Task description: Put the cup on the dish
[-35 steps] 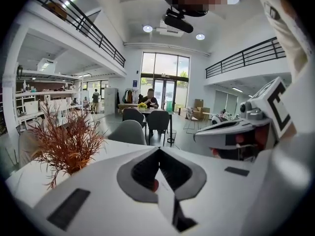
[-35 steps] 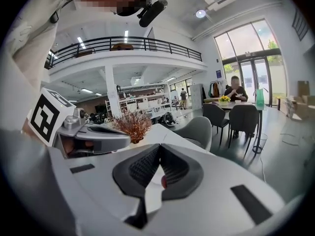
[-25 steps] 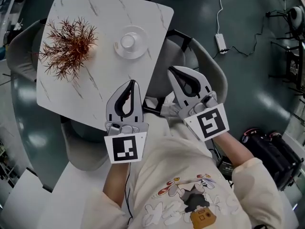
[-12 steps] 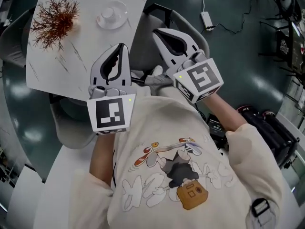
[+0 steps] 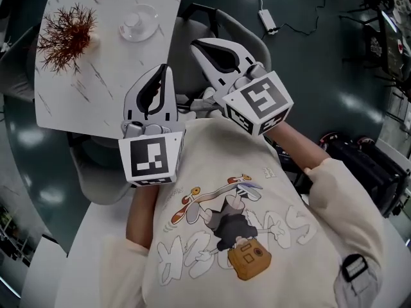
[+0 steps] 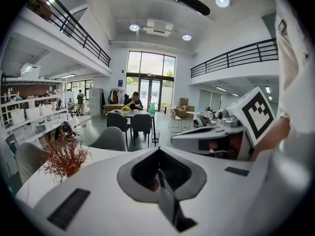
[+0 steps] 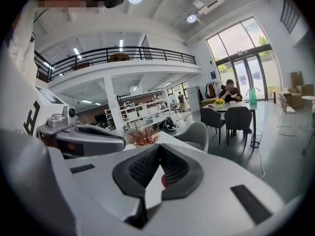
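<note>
A small white cup stands on a pale round dish near the far right corner of the white marble table. Both grippers are held close to the person's chest, well short of the cup. My left gripper is shut and empty over the table's near edge. My right gripper is shut and empty beside the table, over a grey chair. In the left gripper view the jaws meet with nothing between them, and the same holds in the right gripper view. Neither gripper view shows the cup.
A red twiggy plant stands on the table's left part, also in view as the plant and the plant. A second grey chair sits at the near left. A black bag and a power strip lie on the dark floor.
The head view has swung, so the table and cup sit further up and left. Both grippers have drawn back toward the chest and stay shut.
</note>
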Action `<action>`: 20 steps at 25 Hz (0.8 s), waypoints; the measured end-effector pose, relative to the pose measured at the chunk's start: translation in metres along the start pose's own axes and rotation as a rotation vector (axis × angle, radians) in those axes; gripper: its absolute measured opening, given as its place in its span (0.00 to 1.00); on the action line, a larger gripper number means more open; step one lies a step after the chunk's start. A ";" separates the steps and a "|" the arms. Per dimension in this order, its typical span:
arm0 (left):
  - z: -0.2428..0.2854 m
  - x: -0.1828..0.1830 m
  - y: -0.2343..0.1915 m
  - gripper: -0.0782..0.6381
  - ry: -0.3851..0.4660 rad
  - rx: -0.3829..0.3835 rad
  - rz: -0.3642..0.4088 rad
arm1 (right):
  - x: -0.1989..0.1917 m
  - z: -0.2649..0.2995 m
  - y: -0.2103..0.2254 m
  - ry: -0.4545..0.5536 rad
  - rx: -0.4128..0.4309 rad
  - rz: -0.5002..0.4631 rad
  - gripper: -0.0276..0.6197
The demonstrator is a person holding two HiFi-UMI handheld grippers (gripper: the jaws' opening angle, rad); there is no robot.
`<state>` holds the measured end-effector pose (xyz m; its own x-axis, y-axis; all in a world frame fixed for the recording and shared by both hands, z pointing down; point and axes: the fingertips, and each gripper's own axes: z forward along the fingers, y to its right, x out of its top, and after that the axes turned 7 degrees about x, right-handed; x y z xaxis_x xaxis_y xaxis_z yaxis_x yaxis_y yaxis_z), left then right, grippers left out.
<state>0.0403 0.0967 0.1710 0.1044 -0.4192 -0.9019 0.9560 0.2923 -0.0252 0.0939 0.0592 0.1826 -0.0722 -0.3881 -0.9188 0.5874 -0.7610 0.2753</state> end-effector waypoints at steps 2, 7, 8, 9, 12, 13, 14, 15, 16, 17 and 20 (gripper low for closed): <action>-0.006 0.002 0.000 0.12 -0.001 0.004 0.001 | 0.003 -0.001 -0.010 0.006 0.016 0.024 0.05; -0.020 0.003 -0.004 0.12 0.013 0.031 -0.071 | 0.018 -0.012 -0.036 0.014 0.046 -0.035 0.05; -0.024 0.003 -0.005 0.12 0.017 0.032 -0.096 | 0.020 -0.015 -0.042 0.017 0.050 -0.050 0.05; -0.028 0.005 -0.005 0.12 0.022 0.032 -0.116 | 0.021 -0.019 -0.046 0.023 0.053 -0.056 0.05; -0.040 0.014 -0.008 0.12 0.066 0.059 -0.122 | 0.024 -0.025 -0.055 0.054 0.048 -0.064 0.05; -0.045 0.016 -0.008 0.12 0.088 0.070 -0.119 | 0.024 -0.028 -0.056 0.062 0.041 -0.073 0.05; -0.050 0.018 -0.007 0.12 0.108 0.079 -0.121 | 0.023 -0.030 -0.058 0.066 0.032 -0.082 0.05; -0.054 0.018 -0.005 0.12 0.124 0.084 -0.126 | 0.023 -0.034 -0.060 0.068 0.024 -0.090 0.05; -0.057 0.016 -0.002 0.12 0.133 0.087 -0.128 | 0.023 -0.037 -0.063 0.072 0.020 -0.094 0.05; -0.059 0.014 0.001 0.12 0.138 0.087 -0.128 | 0.024 -0.039 -0.066 0.079 0.019 -0.095 0.05; -0.058 0.011 0.006 0.12 0.137 0.080 -0.121 | 0.022 -0.044 -0.068 0.082 0.018 -0.092 0.05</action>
<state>0.0317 0.1434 0.1361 -0.0461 -0.3245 -0.9448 0.9787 0.1748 -0.1078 0.0872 0.1254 0.1308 -0.0583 -0.2731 -0.9602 0.5670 -0.8007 0.1933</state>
